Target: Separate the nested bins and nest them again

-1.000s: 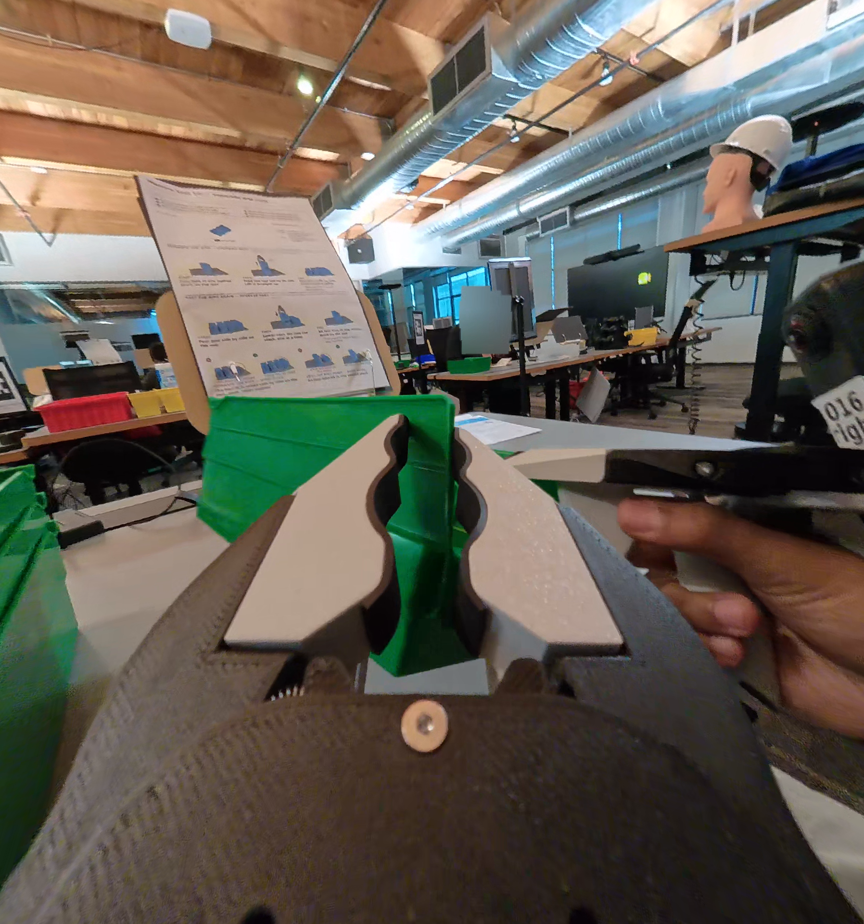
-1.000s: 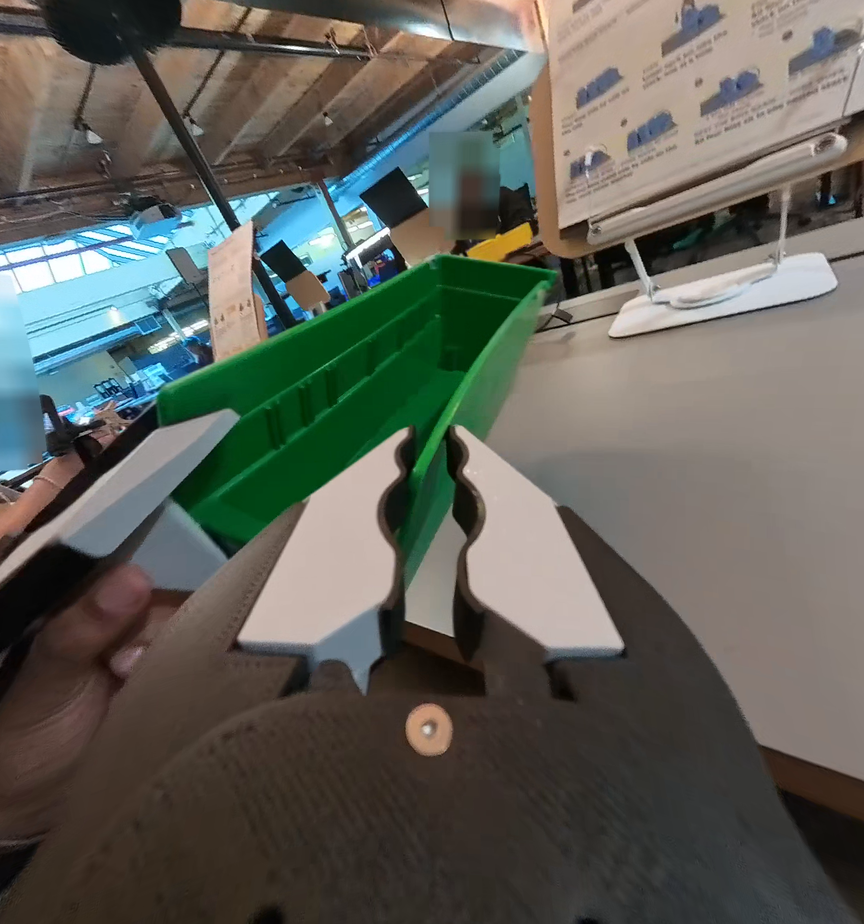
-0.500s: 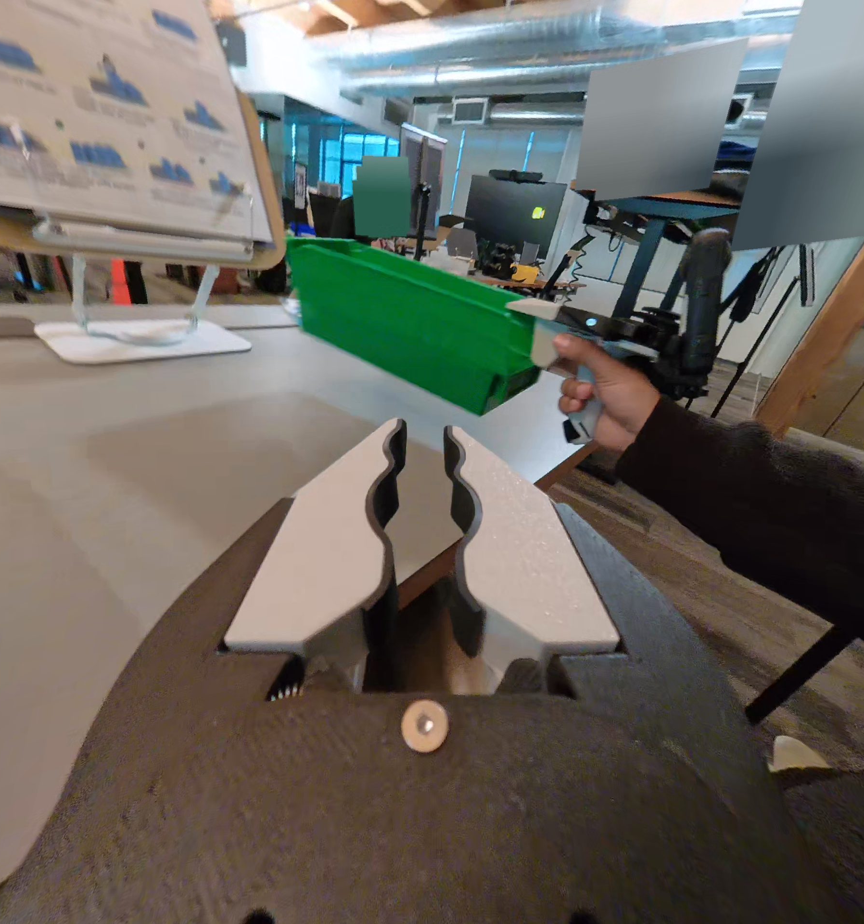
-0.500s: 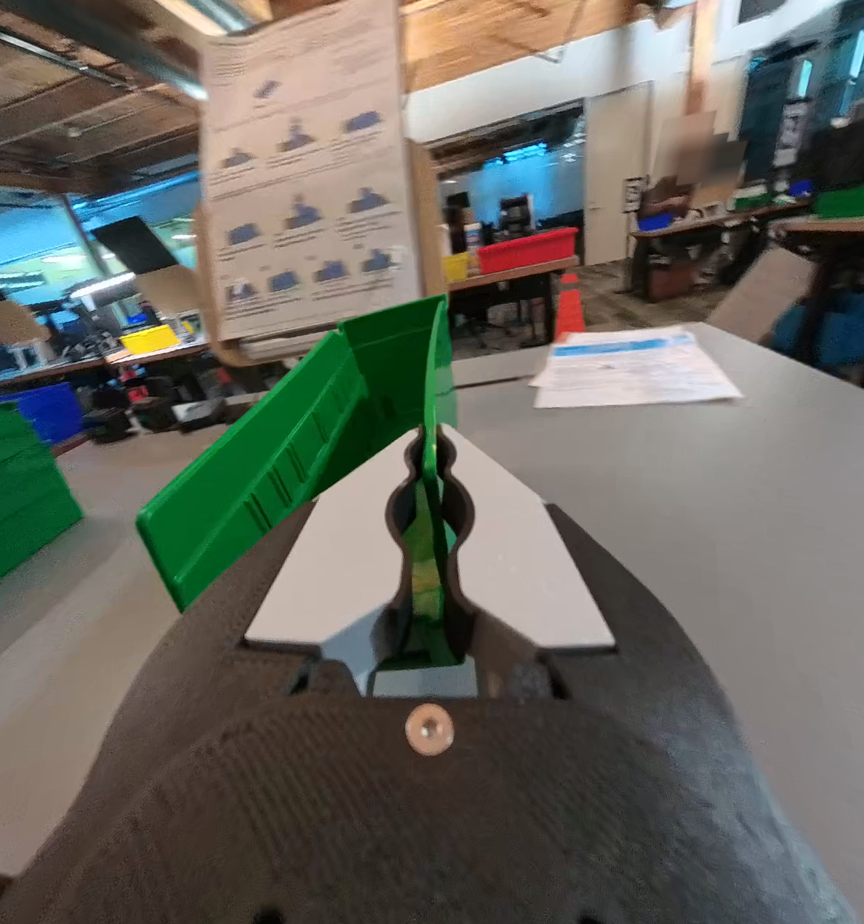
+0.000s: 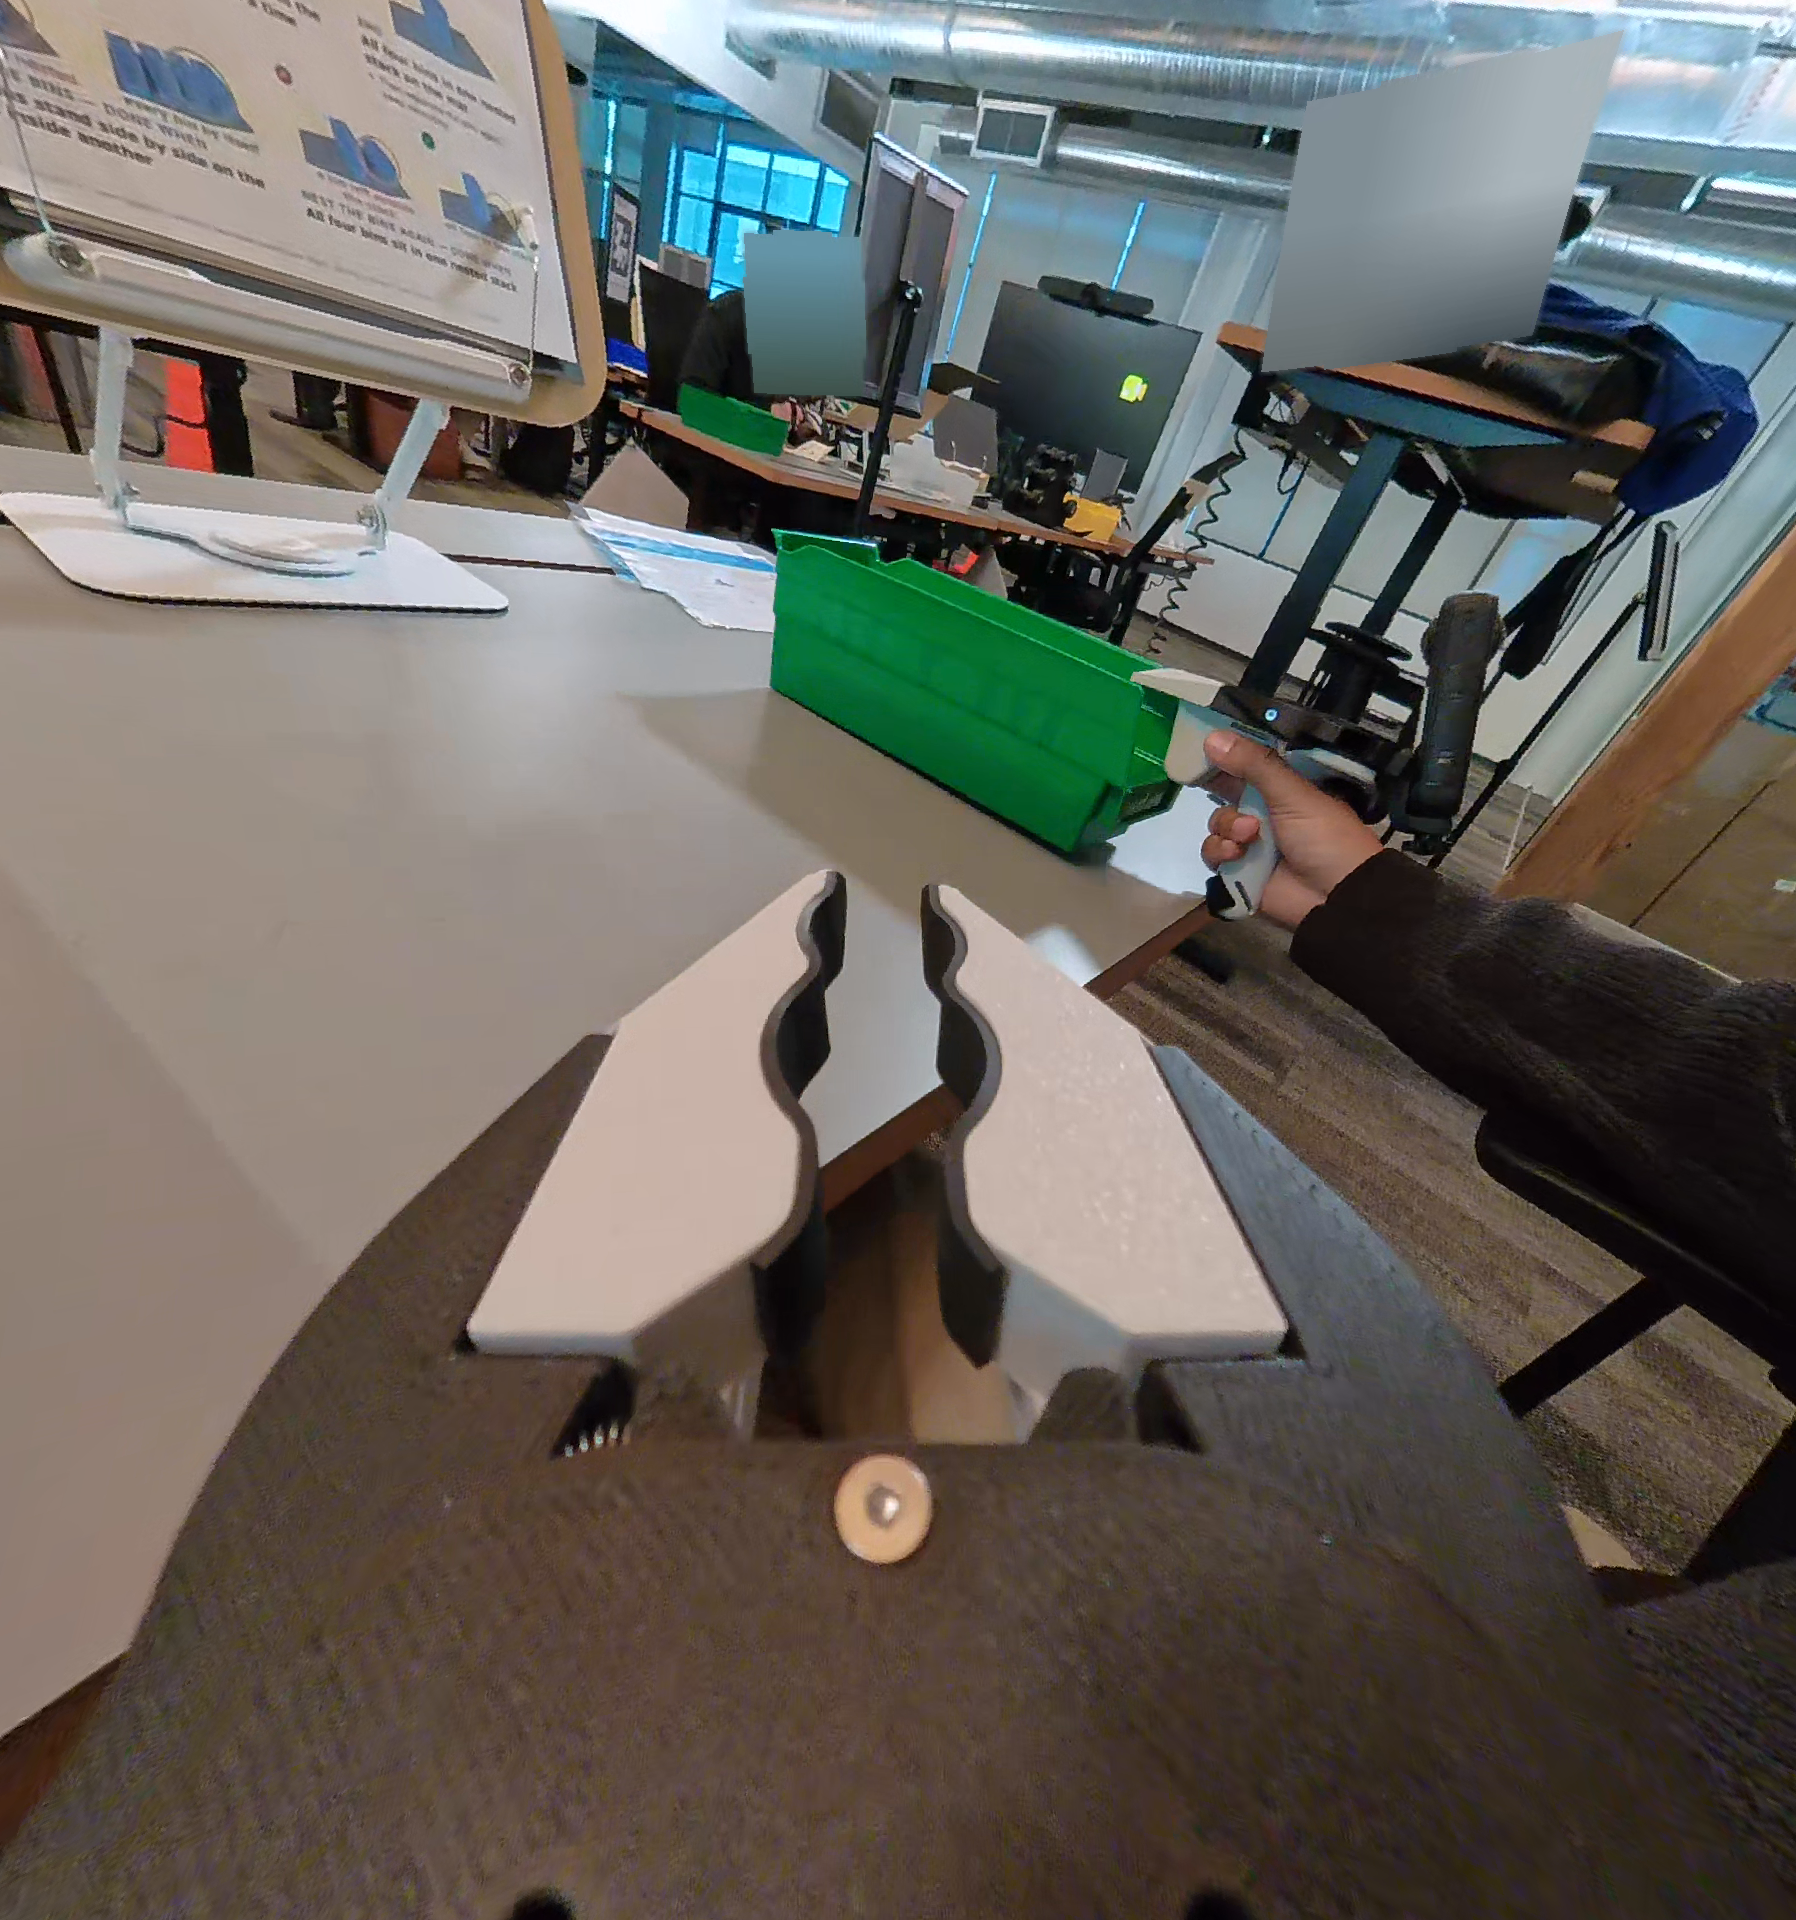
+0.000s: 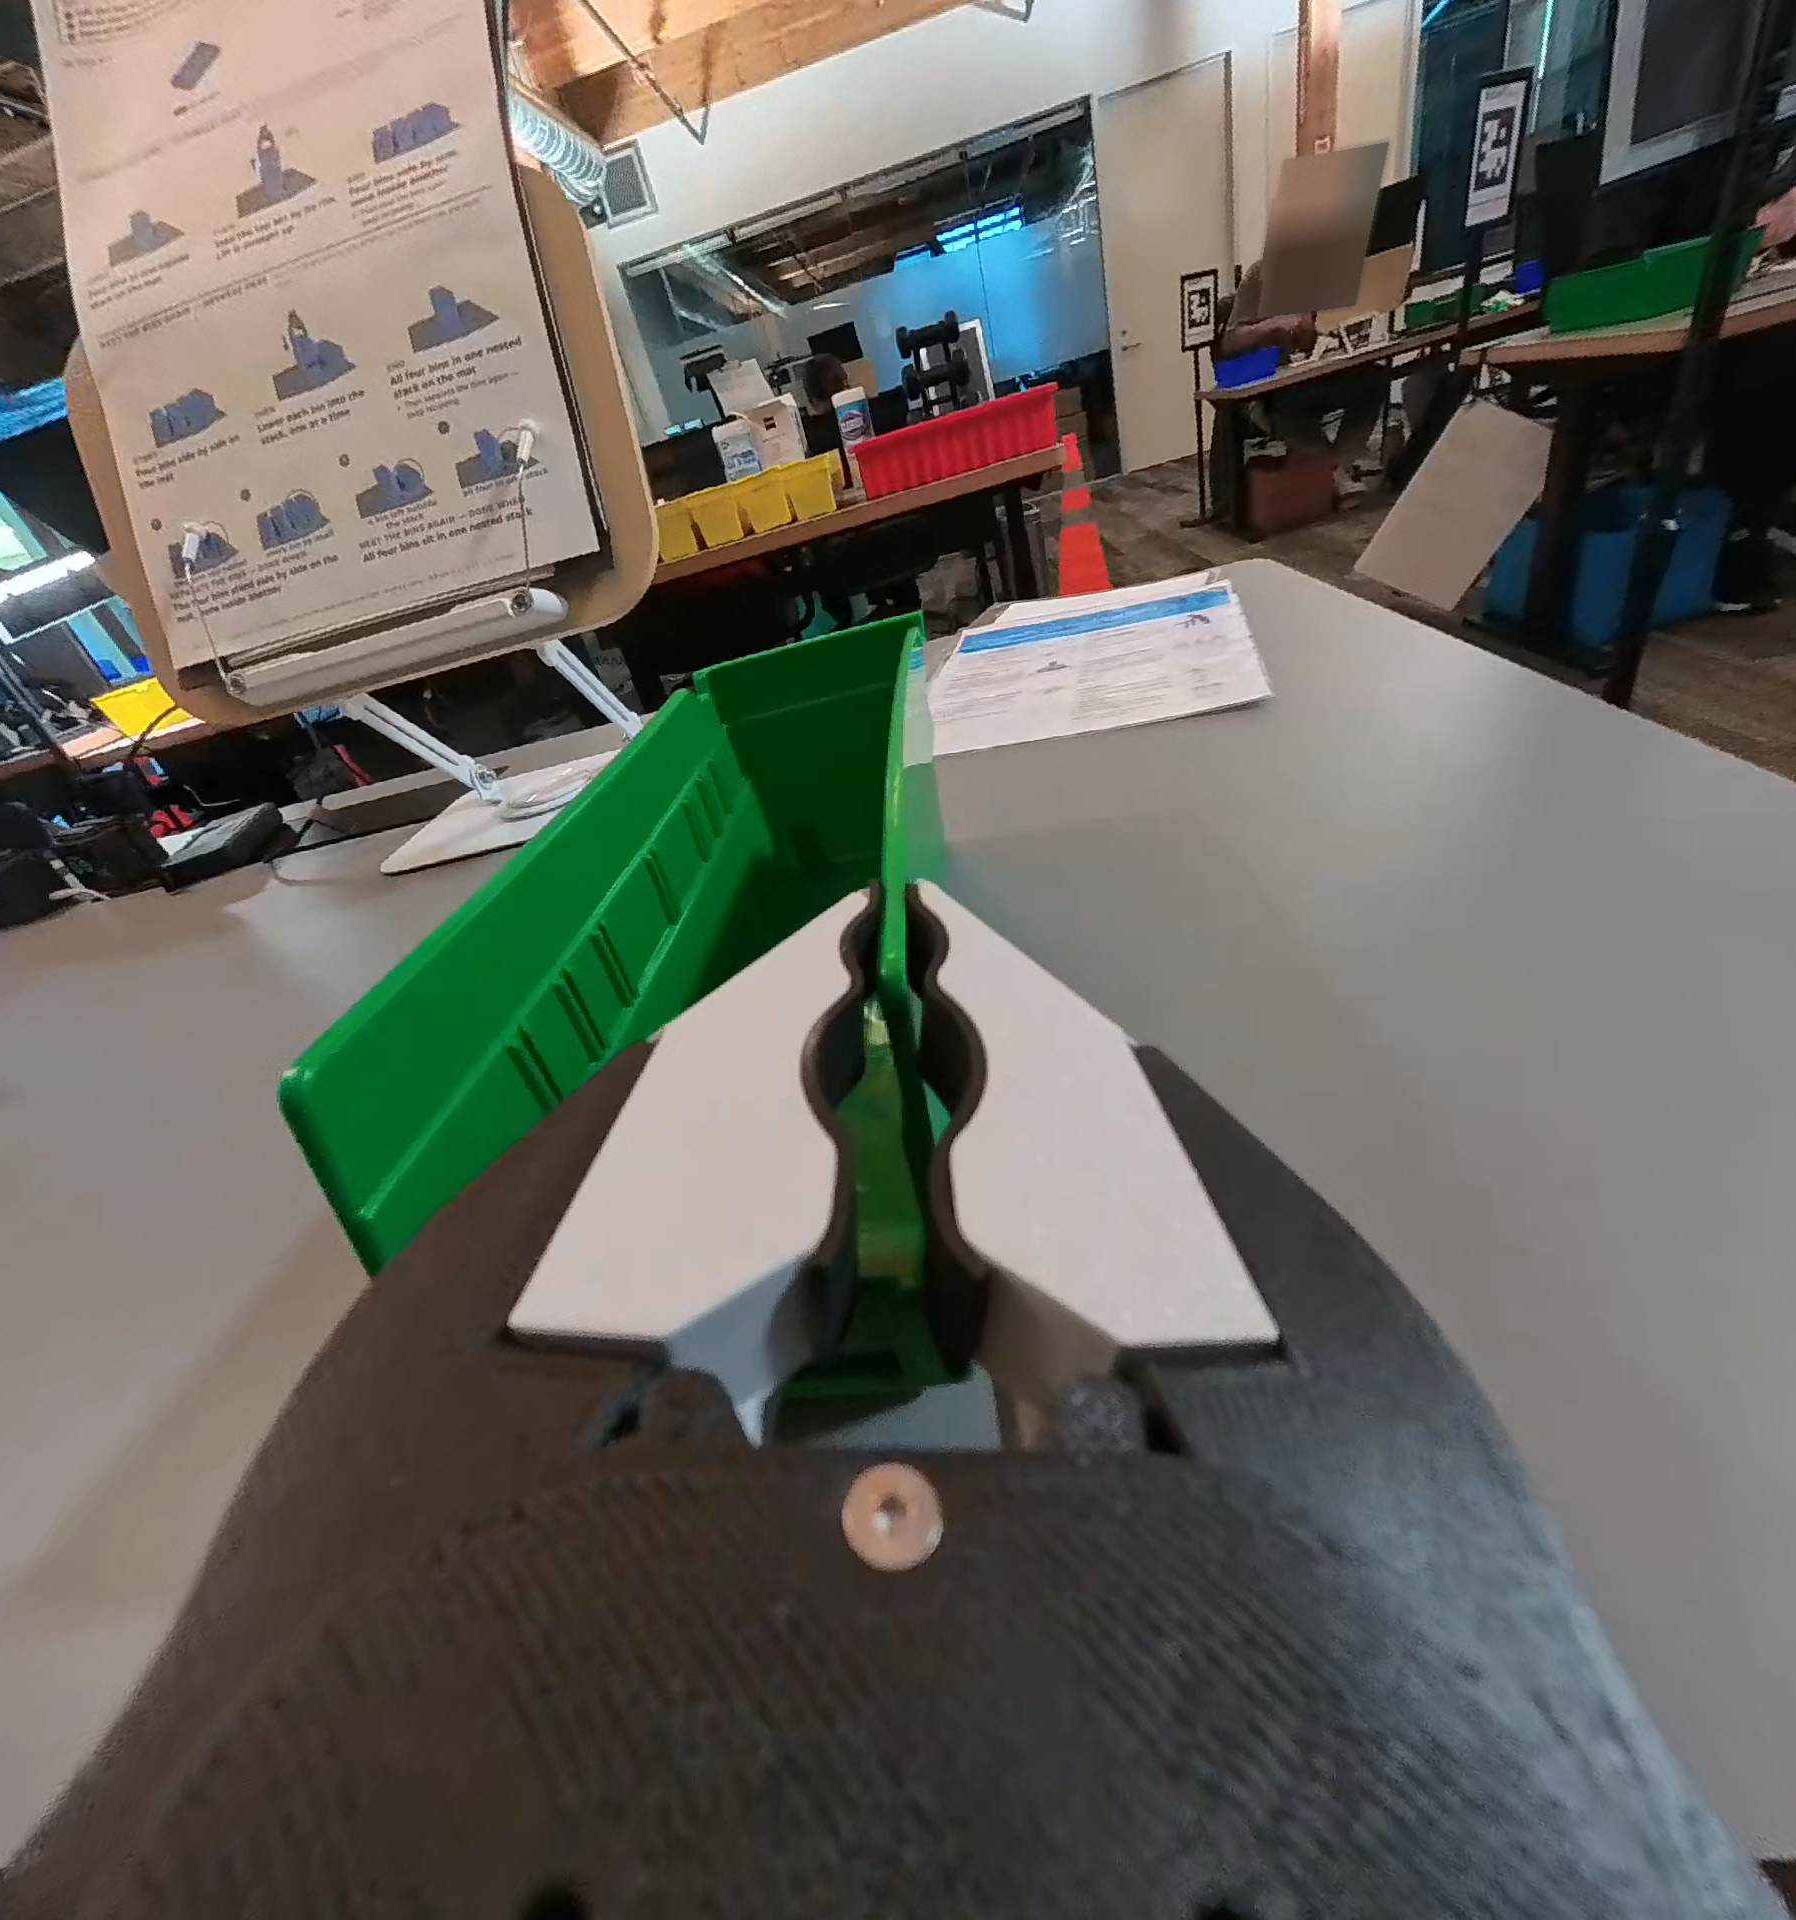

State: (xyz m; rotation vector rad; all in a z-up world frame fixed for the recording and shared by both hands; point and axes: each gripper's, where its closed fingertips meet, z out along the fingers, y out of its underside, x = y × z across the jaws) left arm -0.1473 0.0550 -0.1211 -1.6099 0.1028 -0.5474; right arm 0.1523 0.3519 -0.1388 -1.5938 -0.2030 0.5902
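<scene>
Right gripper [image 6: 892, 904]: grey fingers pinched tight on the thin right-hand side wall of a long, narrow green plastic bin [image 6: 603, 956], wall running straight down the wavy slot between them. Bin stretched away from the camera over the grey tabletop [image 6: 1393, 987], open side tilted toward the left, ribbed inner wall showing. From the left wrist view, same green bin [image 5: 956, 686] at the far right of the table, near end at the table edge, base at or just above the surface; cannot tell whether touching. Bare hand [image 5: 1278, 831] wrapped around the pale handle of the right gripper [image 5: 1169, 717], dark knitted sleeve [image 5: 1600, 1060] reaching in from the right, forearm roughly level, wrist beyond the table edge.

Left gripper [image 5: 881, 894]: nearer, over the near table edge, well apart from the bin, pointing across the table toward it. Fingers parted by a narrow gap, nothing between them, only tabletop and floor visible through the slot.

Far left: tilted white instruction sheet on a white stand [image 5: 250, 551]. Beyond the bin: flat printed paper sheet [image 6: 1102, 665] on the table.
</scene>
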